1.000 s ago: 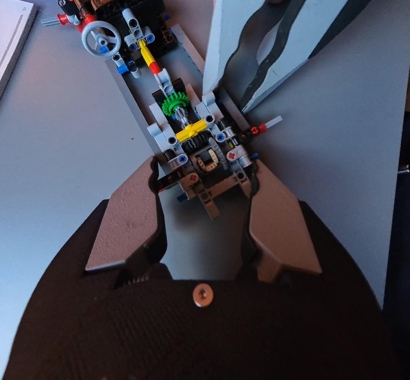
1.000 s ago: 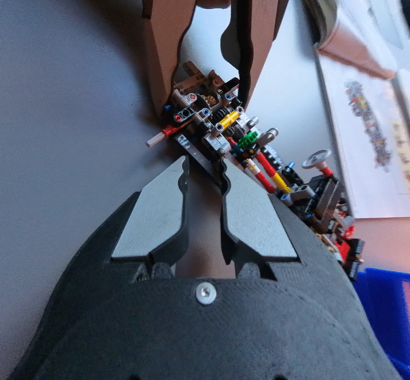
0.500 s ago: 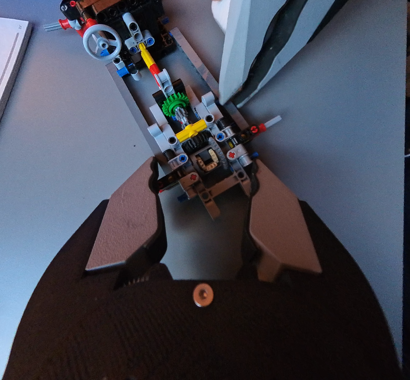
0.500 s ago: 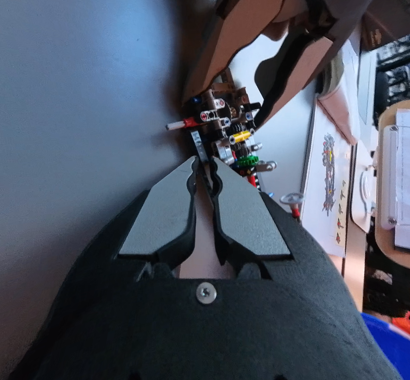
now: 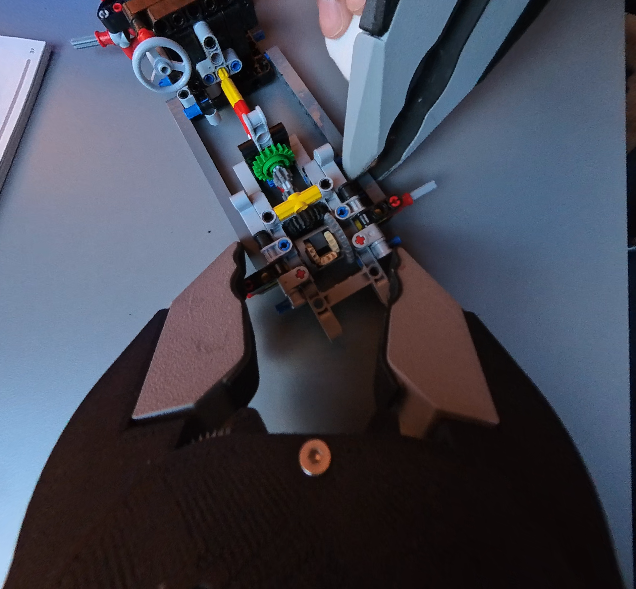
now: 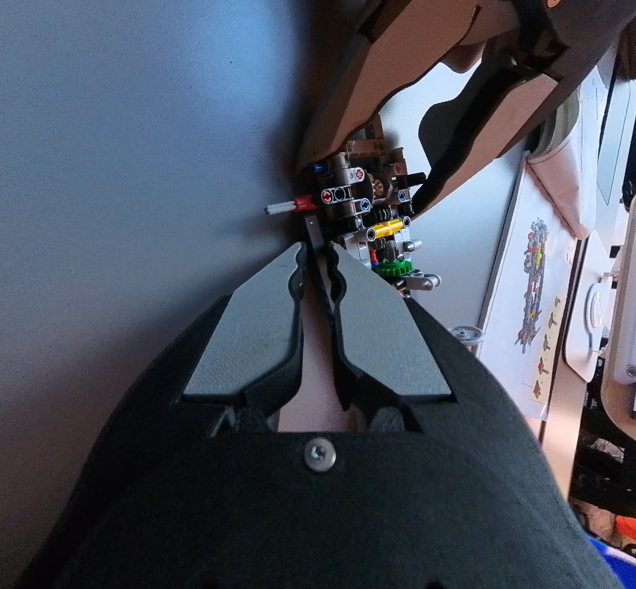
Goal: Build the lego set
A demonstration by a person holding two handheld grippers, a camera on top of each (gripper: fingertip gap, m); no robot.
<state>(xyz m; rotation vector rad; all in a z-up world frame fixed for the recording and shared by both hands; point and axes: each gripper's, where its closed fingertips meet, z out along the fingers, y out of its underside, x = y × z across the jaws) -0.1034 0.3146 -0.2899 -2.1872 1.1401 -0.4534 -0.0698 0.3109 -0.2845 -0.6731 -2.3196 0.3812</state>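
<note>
A toy-brick car chassis [image 5: 296,204] lies on the grey table [image 5: 103,228], with a green gear, a yellow connector and a grey steering wheel [image 5: 161,68] at its far end. My left gripper [image 5: 315,262] straddles the chassis's rear end, and both pads touch its sides. The right wrist view shows those fingers [image 6: 344,132] on either side of the same end [image 6: 361,187]. My right gripper [image 6: 316,249] is shut on the chassis's thin grey side rail [image 6: 313,228]. In the left wrist view it [image 5: 364,173] comes down onto the rail from the upper right.
A person's fingertips [image 5: 337,4] show beside the right gripper. A white booklet [image 5: 17,90] lies at the left. An instruction sheet [image 6: 537,297] lies beyond the chassis. A blue bin [image 6: 616,414] stands near. The table's edge [image 5: 624,159] runs along the right. Across from one pair of fingers to the other is roughly 4 cm.
My right gripper's jaws closed from a wider gap onto the grey side rail, and the gripper rolled. My left gripper and the chassis stayed put.
</note>
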